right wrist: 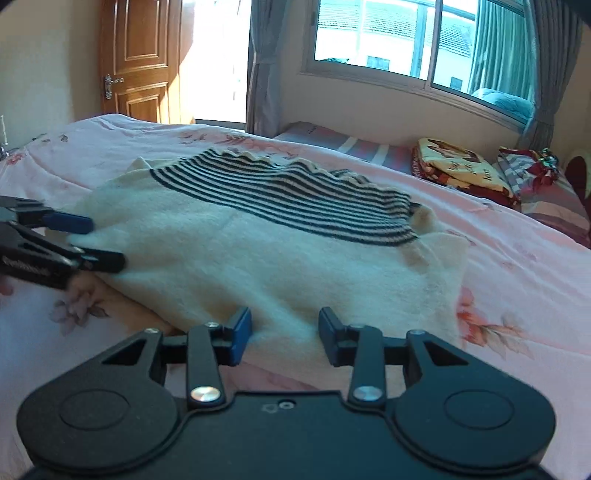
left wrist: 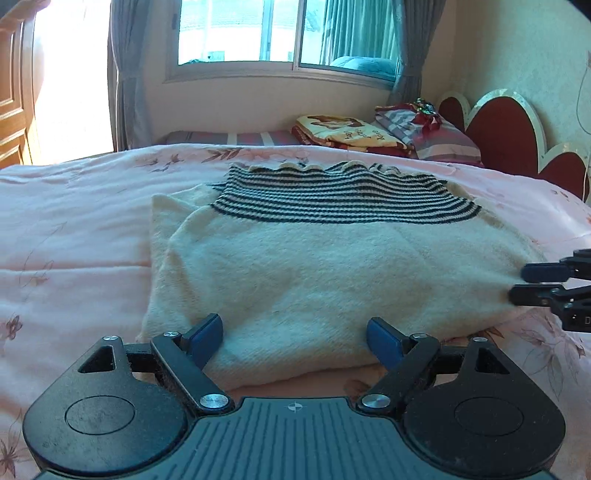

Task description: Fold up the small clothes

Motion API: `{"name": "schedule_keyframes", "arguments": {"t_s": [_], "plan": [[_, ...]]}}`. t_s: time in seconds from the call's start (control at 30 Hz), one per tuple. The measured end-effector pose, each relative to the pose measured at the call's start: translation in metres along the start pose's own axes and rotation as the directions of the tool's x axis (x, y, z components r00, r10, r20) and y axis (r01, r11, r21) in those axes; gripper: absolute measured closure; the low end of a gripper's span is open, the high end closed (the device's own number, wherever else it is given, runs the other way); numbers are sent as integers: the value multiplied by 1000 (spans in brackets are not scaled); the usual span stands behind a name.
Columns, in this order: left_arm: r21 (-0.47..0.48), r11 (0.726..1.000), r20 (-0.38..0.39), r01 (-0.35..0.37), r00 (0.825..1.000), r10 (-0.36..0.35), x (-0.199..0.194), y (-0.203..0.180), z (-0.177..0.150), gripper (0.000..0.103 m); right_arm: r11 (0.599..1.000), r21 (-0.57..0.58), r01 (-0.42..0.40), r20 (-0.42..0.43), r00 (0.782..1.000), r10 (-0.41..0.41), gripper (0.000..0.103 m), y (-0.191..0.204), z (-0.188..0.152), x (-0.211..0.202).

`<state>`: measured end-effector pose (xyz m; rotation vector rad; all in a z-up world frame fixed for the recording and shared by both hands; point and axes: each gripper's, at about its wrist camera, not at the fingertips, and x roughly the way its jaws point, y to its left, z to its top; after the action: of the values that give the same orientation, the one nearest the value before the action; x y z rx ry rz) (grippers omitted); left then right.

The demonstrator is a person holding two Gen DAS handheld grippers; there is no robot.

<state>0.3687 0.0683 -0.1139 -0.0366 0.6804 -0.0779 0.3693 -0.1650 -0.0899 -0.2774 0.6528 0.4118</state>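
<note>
Pink floral bedding (left wrist: 74,221) carries the work, and on it both grippers sit at the near edge of a cream sweater (left wrist: 314,266) with a dark-striped band across its far part. Its own view shows the left gripper (left wrist: 295,336) with jaws spread wide and released, the near hem lying between the blue pads without being pinched. The right gripper (right wrist: 284,328) has jaws standing partly apart over the hem near the sweater's other corner, nothing clamped that I can see. My worry is the thick knit: a closing jaw could catch only the top layer, or take some bedspread with it, and the fold would then drag askew or bunch. Uneven lifting by the two hands could skew it too. Beyond, folded blankets (left wrist: 340,133) lie near a red headboard (left wrist: 506,129), under a curtained window (left wrist: 288,33); a wooden door (right wrist: 136,59) stands off the bed's far corner.
</note>
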Motion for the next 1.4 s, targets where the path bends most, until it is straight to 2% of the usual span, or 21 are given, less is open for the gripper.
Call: {"name": "schedule_keyframes", "arguments": {"t_s": [0.07,0.13,0.3,0.37,0.43,0.5,0.77,1.07,1.17,1.27,1.33,1.4], "plan": [[12,1000,-6,-1,1000,1,-1,5,-2,18,999,32,35,-27,999,-34,65,-16,-11,-4],[13,1000,-6,-5,1000,5,0,5,-3,18,991,129,32,-24,999,-30,64,-33,-23,-7],[4,1000,-16,-21,1000,21,1,1,1,18,988,141,60,-18,998,-58,64,-28,-21,-8],[1,1000,-20,-22,1000,22,1,1,1,18,984,166,61,7,998,-63,66,-32,-19,-15],[4,1000,-20,-26,999,26,2,0,0,18,978,195,74,-21,997,-71,66,-40,-21,-10],[6,999,-19,-31,999,31,3,-1,0,18,968,245,50,-21,999,-46,66,-49,-26,-7],[30,998,1,-52,999,52,7,-6,-6,15,974,217,72,-16,997,-70,65,-43,-28,-5],[30,999,-9,-37,999,37,1,-3,-3,15,974,215,68,-40,997,-61,64,-43,-23,-3],[-12,996,11,-91,996,91,-19,6,-7,14,975,212,60,-61,997,-48,64,-45,-17,-7],[-95,984,6,-152,988,153,-41,23,-21,14,968,246,44,-35,999,-36,63,-48,-19,-25],[-193,972,2,-135,990,138,-52,36,-31,14,967,251,39,-25,999,-34,63,-47,-25,-34],[-309,948,12,-76,996,84,-58,46,-40,14,964,265,25,-16,1000,-21,63,-45,-28,-39]]}}
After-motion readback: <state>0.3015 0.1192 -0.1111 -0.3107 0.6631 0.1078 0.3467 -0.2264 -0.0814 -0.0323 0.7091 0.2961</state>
